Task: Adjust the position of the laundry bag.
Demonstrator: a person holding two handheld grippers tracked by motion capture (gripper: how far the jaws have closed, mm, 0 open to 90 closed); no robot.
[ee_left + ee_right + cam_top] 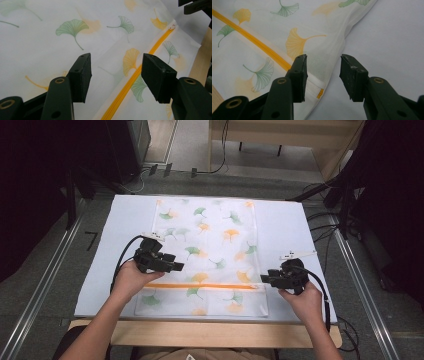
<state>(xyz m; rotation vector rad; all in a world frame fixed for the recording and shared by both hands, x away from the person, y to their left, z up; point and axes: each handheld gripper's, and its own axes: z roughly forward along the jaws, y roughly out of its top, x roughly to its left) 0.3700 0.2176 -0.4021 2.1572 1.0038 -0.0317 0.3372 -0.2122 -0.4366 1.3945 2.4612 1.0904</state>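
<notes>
Nearest the person, the light wooden lip of the worktop [210,332] runs along the front, and just beyond it lies the near hem of a white pillowcase [210,255] printed with green and orange ginkgo leaves. It is spread flat on a pale blue mat [290,220], long side running away from the person, with an orange zipper [207,286] crossing it near the front end.

The left tool [172,265] hovers over the left part of the cloth; its jaws stand apart with nothing between them, the zipper running beneath the gap in the left gripper view. The right tool [265,279] sits at the right edge, where the zipper ends; its jaws are also apart, straddling the hem [317,87] without pressing it.

The work in hand looks like taking hold of the case at the zipper end. To do it well, the right tool should likely close on the stitched hem rather than the single thin layer, since the doubled seam gives the pads something firm. The left one would do best to pinch beside the zipper tape, low and level, so that only the intended layers are gathered. Lifting before both grips are set risks dragging the cloth into wrinkles.

The fabric appears thin, slightly sheer and finely woven, soft enough to crease. The zipper is a narrow ribbed strip, stiffer than the cloth. Farther off, the case lies smooth to its far edge, with the mat bare on each side.
</notes>
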